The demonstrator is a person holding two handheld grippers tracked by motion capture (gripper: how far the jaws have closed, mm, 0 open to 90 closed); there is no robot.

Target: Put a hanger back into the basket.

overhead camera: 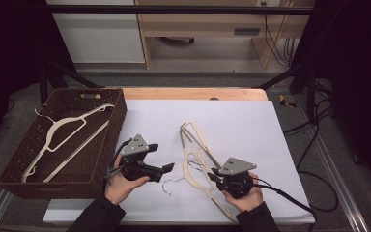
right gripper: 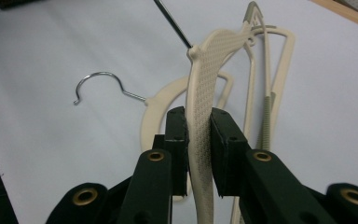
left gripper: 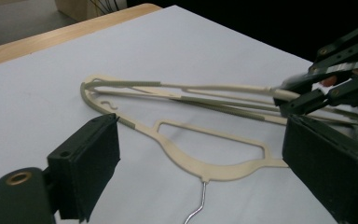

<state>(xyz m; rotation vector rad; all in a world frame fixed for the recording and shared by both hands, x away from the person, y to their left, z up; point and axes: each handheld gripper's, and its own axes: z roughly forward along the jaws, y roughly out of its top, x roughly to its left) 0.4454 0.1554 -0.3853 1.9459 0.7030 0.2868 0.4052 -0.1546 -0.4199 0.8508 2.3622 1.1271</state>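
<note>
Jaws of right gripper point(right gripper: 199, 154) hide clamped hanger point(right gripper: 205, 84) shaft.

Looking like lab / data-collection rig, not home. Black curtains point(overhead camera: 9, 53) hanging at 9 and 3 o'clock, enclosing work area. Dark frame bar point(overhead camera: 174, 9) running across at 12 o'clock. Cables point(overhead camera: 314, 140) trailing over grey floor at 3 o'clock, more dangling under wooden desk point(overhead camera: 207, 24) at 12 o'clock. Table point(overhead camera: 193, 93) wearing white sheet point(overhead camera: 232, 125) as work surface. Wicker basket point(overhead camera: 118, 125) sitting at 9 o'clock. Person operating instrumented handheld gripper point(overhead camera: 170, 167) at 6 o'clock.
</note>
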